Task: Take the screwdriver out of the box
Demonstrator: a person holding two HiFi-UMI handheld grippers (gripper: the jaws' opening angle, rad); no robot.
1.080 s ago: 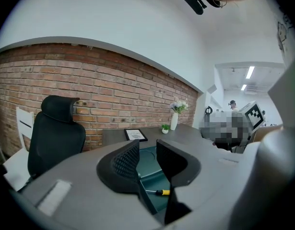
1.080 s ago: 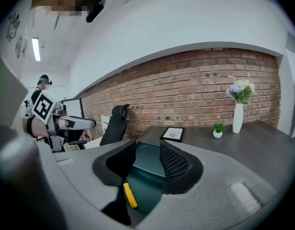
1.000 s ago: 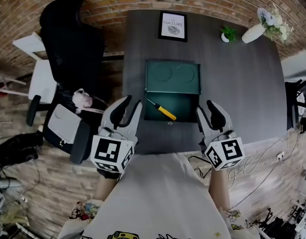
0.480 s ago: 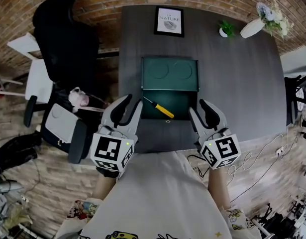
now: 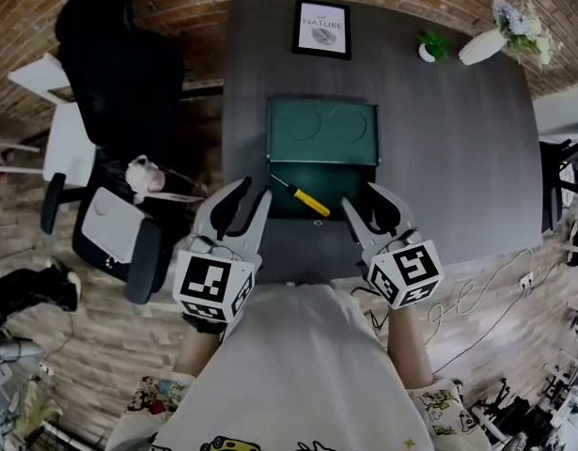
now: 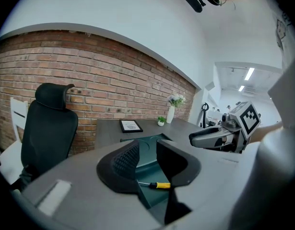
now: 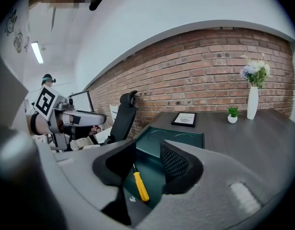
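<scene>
A dark green box (image 5: 349, 196) lies open on the dark table, its lid (image 5: 323, 132) folded back flat. Inside lies a screwdriver (image 5: 304, 197) with a yellow handle, also visible as the screwdriver (image 6: 159, 185) in the left gripper view and the screwdriver (image 7: 139, 185) in the right gripper view. My left gripper (image 5: 244, 198) hovers open just left of the box's near corner. At the box's near right edge my right gripper (image 5: 368, 202) is open too, empty, aimed at the screwdriver's handle. Neither touches the tool.
At the table's far edge stand a framed print (image 5: 321, 28), a small potted plant (image 5: 430, 45) and a white vase with flowers (image 5: 503, 34). A black office chair (image 5: 115, 59) stands left of the table. Cables (image 5: 476, 294) trail on the floor at right.
Both grippers have sunk toward the table, the right one more. The right gripper has shifted left, closer to the box's near right edge. The jaws' gap is unchanged.
</scene>
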